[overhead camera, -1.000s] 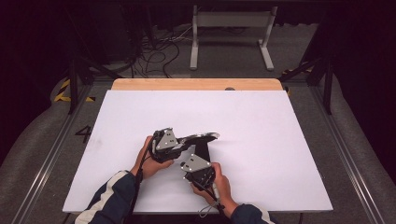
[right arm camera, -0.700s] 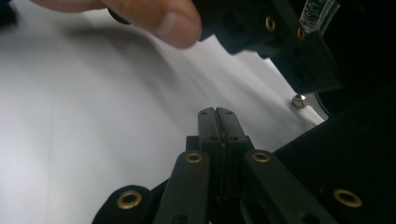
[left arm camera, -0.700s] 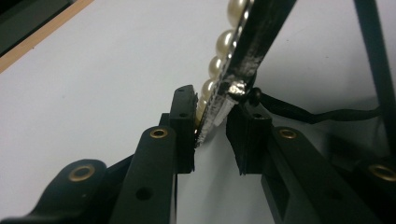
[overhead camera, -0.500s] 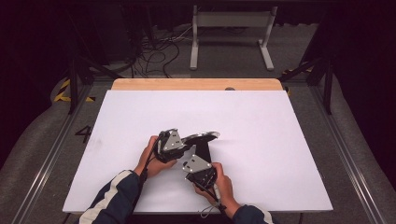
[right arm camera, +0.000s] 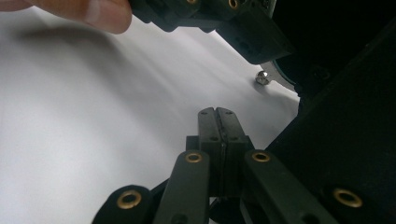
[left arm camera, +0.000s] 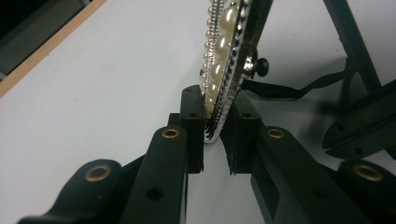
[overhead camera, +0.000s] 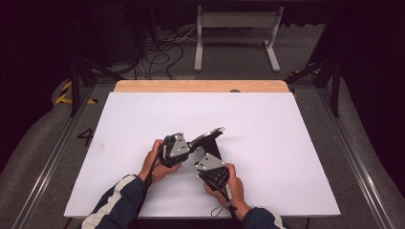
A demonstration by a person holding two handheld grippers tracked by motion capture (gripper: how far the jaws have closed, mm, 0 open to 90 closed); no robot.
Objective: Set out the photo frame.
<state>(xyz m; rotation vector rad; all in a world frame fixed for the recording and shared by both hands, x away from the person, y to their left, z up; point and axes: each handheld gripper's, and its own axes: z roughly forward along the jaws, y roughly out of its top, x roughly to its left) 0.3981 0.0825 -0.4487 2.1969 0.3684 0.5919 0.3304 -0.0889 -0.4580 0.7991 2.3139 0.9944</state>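
My left fingers (left arm camera: 217, 140) have just been closing in on the rim of a pearl-edged frame (left arm camera: 229, 56) – it sits edge-on between the pads, pearls and small silver beads toward one pad, dark back w/ a little black knob toward the other. In the left gripper view the rim touches one pad, and there may be a thin gap at the other; can't tell for sure if it's pinched tight.

My right fingers (right arm camera: 217, 122) are pressed flat together, nothing between them, hovering low over the white desk (right arm camera: 93, 116), w/ the left gripper's black body just above them.

From the high view, the left gripper (overhead camera: 188, 145) and right gripper (overhead camera: 206, 162) sit close together, front-centre of the desk (overhead camera: 286, 143). The frame (overhead camera: 209, 134) is tilted up off the surface – just beyond both grippers, its black stand below it.
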